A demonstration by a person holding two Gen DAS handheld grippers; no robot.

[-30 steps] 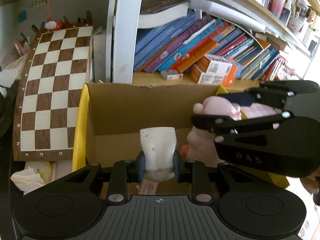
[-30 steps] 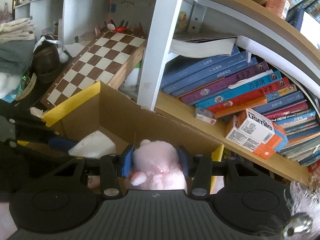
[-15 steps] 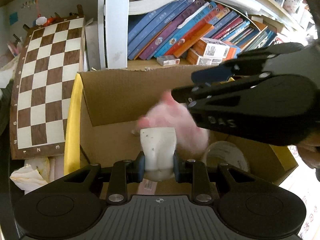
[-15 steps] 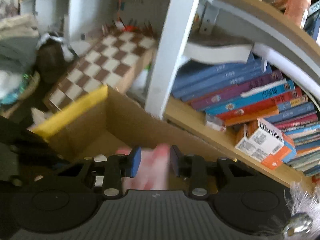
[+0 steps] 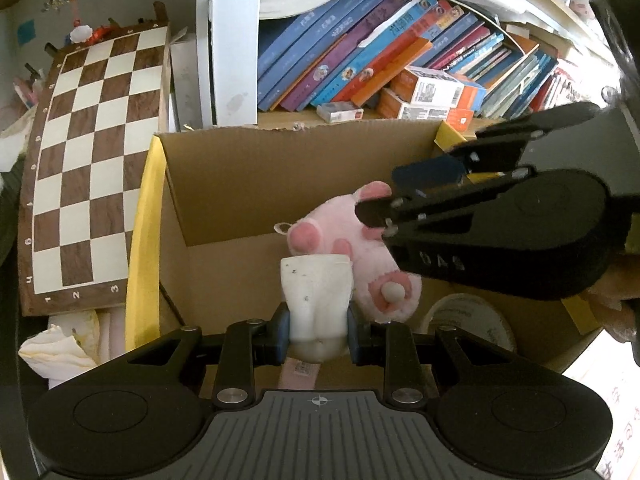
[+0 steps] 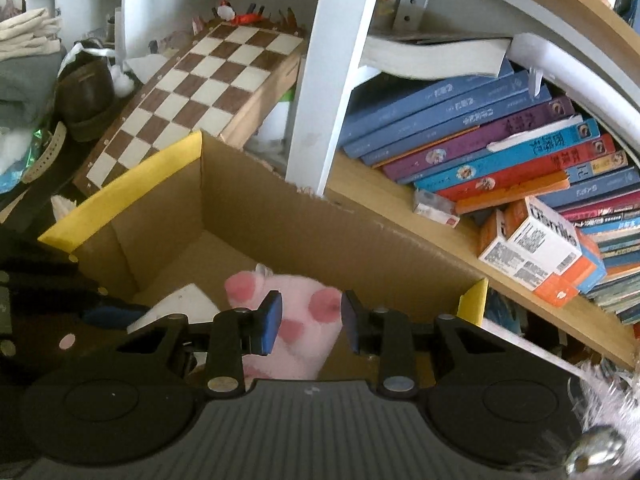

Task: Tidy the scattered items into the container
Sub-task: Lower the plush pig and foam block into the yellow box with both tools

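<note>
An open cardboard box (image 5: 224,184) with yellow flap edges stands in front of the bookshelf. My left gripper (image 5: 316,332) hangs over its near side, pads pressed on a white cup-like object (image 5: 316,292); its jaws are starting to open. A pink plush toy (image 5: 352,256) lies inside the box, leaning against the white object. My right gripper (image 6: 306,320) hovers just above the plush toy (image 6: 296,320); its jaws are opening and its blue pads do not press on the toy. In the left wrist view the right gripper (image 5: 400,196) reaches in from the right.
A chessboard (image 5: 92,168) leans left of the box. Behind it stand a white shelf post (image 5: 232,40) and slanted books (image 5: 380,52) with small cartons (image 5: 432,92). A round white lid (image 5: 468,320) lies in the box. Crumpled tissue (image 5: 60,352) sits at lower left.
The pink plush has left the right gripper's pads and dropped into the box beside the white object. The left gripper kept its hold and place.
</note>
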